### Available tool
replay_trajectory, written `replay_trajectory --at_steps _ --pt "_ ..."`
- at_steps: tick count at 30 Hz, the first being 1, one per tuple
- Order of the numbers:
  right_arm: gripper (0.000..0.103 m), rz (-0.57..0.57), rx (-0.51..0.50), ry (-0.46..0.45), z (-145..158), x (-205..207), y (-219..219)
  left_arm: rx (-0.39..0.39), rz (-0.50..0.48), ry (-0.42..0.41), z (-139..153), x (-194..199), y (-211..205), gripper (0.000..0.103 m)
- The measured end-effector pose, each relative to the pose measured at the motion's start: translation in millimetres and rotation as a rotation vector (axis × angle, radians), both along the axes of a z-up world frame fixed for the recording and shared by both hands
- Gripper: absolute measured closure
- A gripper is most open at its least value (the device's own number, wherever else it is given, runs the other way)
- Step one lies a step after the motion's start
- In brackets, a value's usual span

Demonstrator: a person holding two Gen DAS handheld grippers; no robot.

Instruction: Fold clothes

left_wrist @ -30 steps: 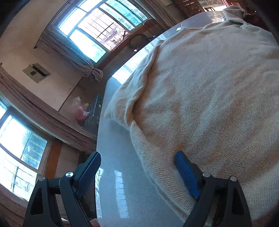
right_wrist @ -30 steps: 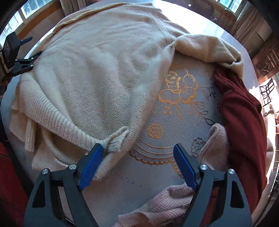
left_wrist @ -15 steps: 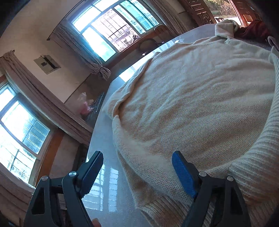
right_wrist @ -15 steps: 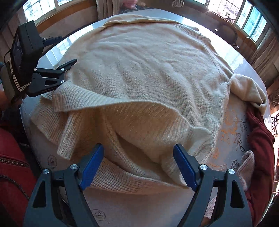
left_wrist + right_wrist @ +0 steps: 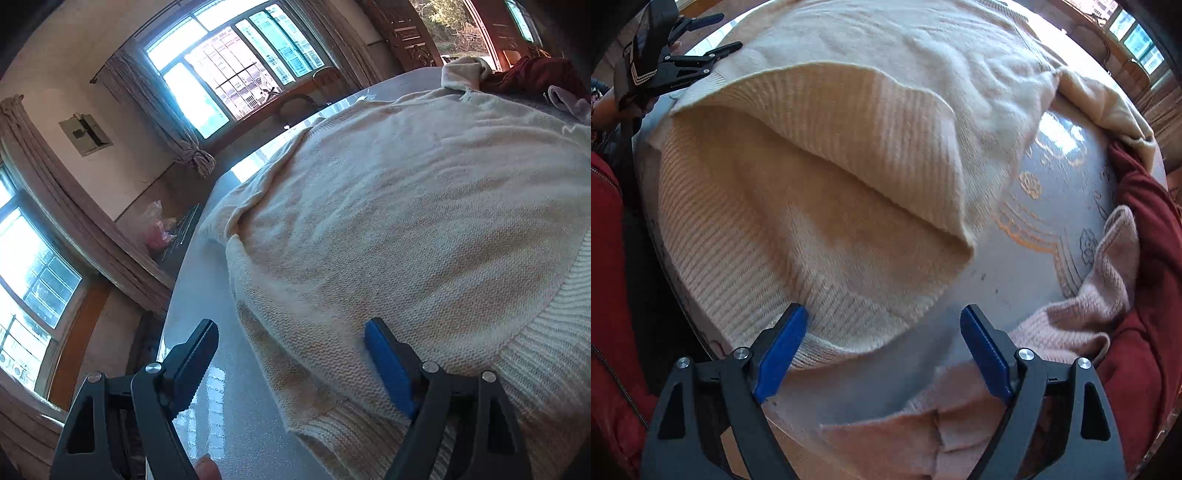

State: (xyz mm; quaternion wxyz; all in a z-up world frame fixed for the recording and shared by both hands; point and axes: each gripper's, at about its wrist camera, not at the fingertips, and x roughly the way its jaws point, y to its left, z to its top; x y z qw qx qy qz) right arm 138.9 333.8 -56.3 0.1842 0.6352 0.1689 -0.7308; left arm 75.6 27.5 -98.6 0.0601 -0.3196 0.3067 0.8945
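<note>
A cream knit sweater (image 5: 849,155) lies spread on the round grey table (image 5: 1052,177), its ribbed hem doubled over itself near me. My right gripper (image 5: 883,314) points down over the hem's near corner. Its jaws are opening, the pads press on nothing, and the left blue pad (image 5: 783,343) sits just above the ribbing. In the left wrist view the same sweater (image 5: 406,221) fills the right half. My left gripper (image 5: 291,332) is open astride the sweater's left edge, one finger over bare table (image 5: 214,398), the other over knit. The left gripper (image 5: 727,31) also shows at the sweater's far left corner.
A pale pink knit (image 5: 1071,317) and a dark red garment (image 5: 1145,266) are heaped at the table's right side. A person's red jacket (image 5: 605,266) stands against the left rim. Windows, curtains and a chair (image 5: 295,107) lie beyond the far edge.
The right gripper has moved left from the table's floral pattern onto the sweater's hem and come lower over it. The left gripper has shifted along the sweater's left edge.
</note>
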Motion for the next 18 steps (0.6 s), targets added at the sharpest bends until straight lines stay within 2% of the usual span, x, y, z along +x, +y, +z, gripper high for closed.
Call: replay_trajectory --at_steps 2,4,6,10,11,14,17,18 --pt "0.015 -0.042 -0.011 -0.032 0.3 6.8 18.8 0.008 -0.041 -0.028 2.7 -1.5 -3.8 0.019" --pt "0.016 -0.019 0.005 -0.037 6.3 9.7 20.9 0.007 -0.068 -0.056 5.7 -4.2 -8.2 0.019" --pt "0.016 0.002 -0.018 0.017 22.9 4.9 14.9 0.029 -0.056 -0.068 10.1 -6.2 -15.1 0.019" --pt "0.016 -0.035 -0.139 0.203 66.2 -30.0 -6.8 0.076 -0.007 -0.089 14.5 -9.2 -26.2 0.019" --pt "0.016 -0.036 -0.175 0.238 73.1 -40.1 -16.0 0.084 0.002 -0.097 13.9 -9.8 -27.6 0.019" --pt "0.016 0.018 -0.272 0.262 76.4 -71.7 -54.5 0.107 0.020 -0.112 15.7 -13.5 -28.4 0.019" --pt "0.016 0.158 -0.261 0.256 64.7 -94.2 -114.3 0.080 0.024 -0.090 21.6 -20.1 -26.4 0.019" --pt "0.016 0.209 -0.298 0.240 62.4 -93.1 -133.3 0.071 0.030 -0.079 23.7 -21.9 -27.3 0.019"
